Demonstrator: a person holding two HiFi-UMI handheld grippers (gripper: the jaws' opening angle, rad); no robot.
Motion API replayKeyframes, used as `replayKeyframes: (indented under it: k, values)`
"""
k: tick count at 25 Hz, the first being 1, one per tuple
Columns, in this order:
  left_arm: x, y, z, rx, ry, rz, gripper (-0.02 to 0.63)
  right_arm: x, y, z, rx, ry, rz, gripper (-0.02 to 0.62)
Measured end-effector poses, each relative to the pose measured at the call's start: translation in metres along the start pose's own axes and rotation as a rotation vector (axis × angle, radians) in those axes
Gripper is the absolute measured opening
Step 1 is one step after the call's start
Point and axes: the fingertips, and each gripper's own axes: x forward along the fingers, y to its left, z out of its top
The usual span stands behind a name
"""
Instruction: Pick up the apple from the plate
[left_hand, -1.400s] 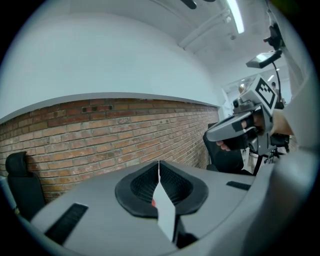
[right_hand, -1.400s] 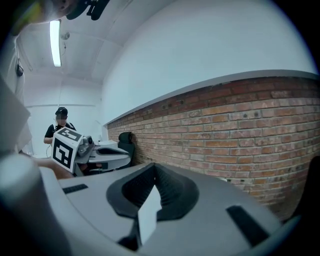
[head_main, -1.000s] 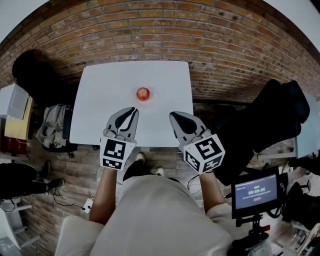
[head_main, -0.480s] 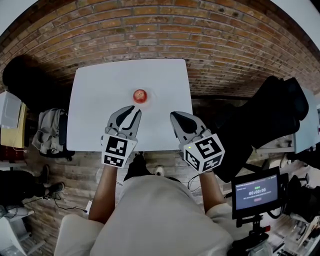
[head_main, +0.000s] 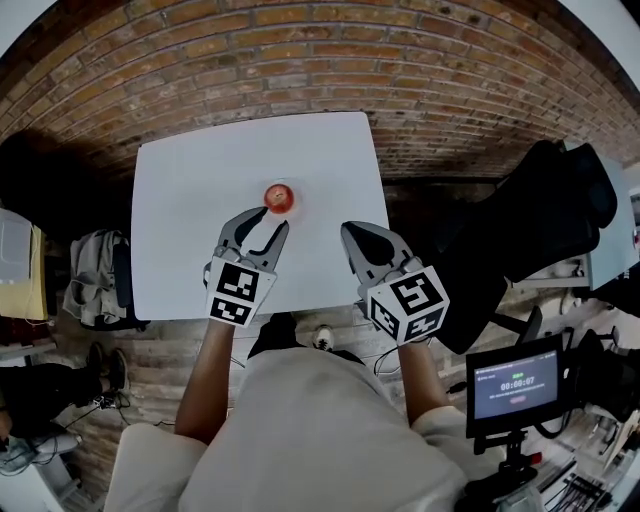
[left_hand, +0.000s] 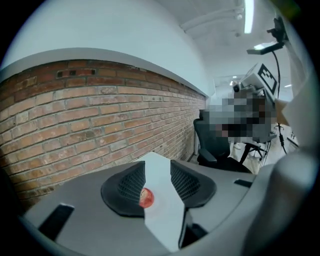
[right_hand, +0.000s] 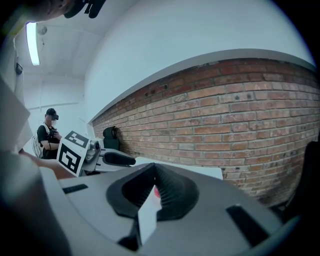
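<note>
A red apple (head_main: 279, 197) is seen near the middle of a white tabletop (head_main: 190, 220), with brickwork (head_main: 450, 90) beyond it. The left hand-held gripper (head_main: 274, 219) is held just short of the apple. Its jaws have just been opening, and nothing is caught between them. The right hand-held gripper (head_main: 348, 231) is held beside it, jaws together. A lit screen (head_main: 515, 385) is seen at lower right.

At my right, screen (head_main: 515, 385): timer digits, mostly zeros, last unclear. On left claw (head_main: 273, 218) cube (head_main: 240, 293), on right claw (head_main: 347, 230) cube (head_main: 408, 305): black-white code squares, nothing legible.
</note>
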Motion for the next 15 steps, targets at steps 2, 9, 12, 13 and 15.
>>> replayKeyframes:
  k: [2, 9, 12, 13, 15]
  values:
    - [0.006, 0.003, -0.004, 0.006, 0.015, -0.016, 0.149, 0.003, -0.003, -0.001, 0.008, 0.007, -0.012, 0.002]
    - [0.028, 0.014, -0.022, 0.013, 0.068, -0.057, 0.169, 0.016, -0.013, -0.008, 0.041, 0.031, -0.047, 0.002]
    - [0.038, 0.02, -0.029, 0.014, 0.088, -0.071, 0.176, 0.024, -0.018, -0.01, 0.055, 0.042, -0.056, 0.002]
    - [0.041, 0.022, -0.031, 0.013, 0.095, -0.075, 0.181, 0.026, -0.018, -0.011, 0.06, 0.046, -0.058, 0.002]
    - [0.046, 0.026, -0.036, 0.009, 0.108, -0.082, 0.187, 0.031, -0.02, -0.014, 0.067, 0.056, -0.062, 0.002]
